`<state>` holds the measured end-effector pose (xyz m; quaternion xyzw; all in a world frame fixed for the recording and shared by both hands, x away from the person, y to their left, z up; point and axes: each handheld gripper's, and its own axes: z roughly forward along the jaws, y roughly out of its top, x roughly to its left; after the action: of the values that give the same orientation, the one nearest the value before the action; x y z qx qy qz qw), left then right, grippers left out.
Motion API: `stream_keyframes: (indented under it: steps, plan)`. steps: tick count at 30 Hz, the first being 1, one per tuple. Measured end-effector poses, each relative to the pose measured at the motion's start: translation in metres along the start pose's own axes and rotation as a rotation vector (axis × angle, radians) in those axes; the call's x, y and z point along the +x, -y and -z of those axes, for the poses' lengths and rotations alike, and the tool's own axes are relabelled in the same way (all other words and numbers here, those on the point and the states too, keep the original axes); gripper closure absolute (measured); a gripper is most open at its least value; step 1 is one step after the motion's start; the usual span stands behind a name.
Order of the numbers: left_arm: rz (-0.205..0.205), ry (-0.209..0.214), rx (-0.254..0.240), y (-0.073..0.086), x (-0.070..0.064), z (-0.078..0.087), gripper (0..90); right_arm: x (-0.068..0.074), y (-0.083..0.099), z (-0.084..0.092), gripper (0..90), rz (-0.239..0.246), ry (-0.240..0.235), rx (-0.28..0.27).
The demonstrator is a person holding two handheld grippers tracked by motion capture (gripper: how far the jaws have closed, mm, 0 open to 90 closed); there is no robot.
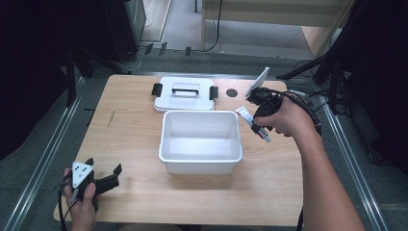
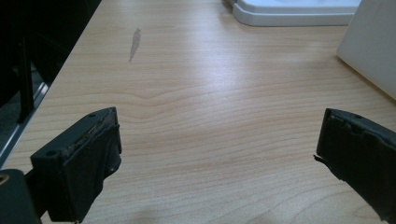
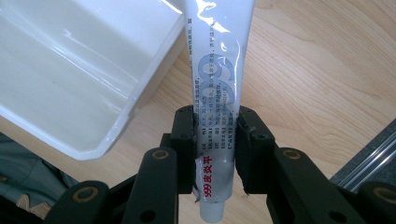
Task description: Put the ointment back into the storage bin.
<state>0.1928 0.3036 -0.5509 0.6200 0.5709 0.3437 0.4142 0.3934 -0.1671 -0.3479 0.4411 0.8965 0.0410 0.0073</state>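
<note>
A white ointment tube point(image 3: 218, 88) with printed text is clamped between the jaws of my right gripper point(image 3: 215, 126), cap end toward the camera. In the high view that right gripper point(image 1: 257, 122) holds the tube point(image 1: 246, 116) above the table, just right of the white plastic bin point(image 1: 200, 164). The bin's corner point(image 3: 116, 126) lies left of the tube. My left gripper point(image 1: 107, 178) rests near the table's front left corner, jaws wide apart over bare wood, as its own view confirms point(image 2: 215, 149).
The bin's white lid point(image 1: 184, 101) with a handle and black clips lies behind the bin. A small white panel point(image 1: 258, 80) leans at the back right beside a dark round hole point(image 1: 232, 92). A grey scuff point(image 2: 135, 43) marks the wood.
</note>
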Motion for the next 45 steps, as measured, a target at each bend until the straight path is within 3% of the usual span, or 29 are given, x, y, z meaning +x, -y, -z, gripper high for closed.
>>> stream_keyframes:
  steps: [45]
  plan:
    - [0.000, 0.000, 0.007, 0.000, 0.000, 0.000, 0.6, 0.057, -0.043, -0.010, 72.2, 0.116, -0.027, 0.021]
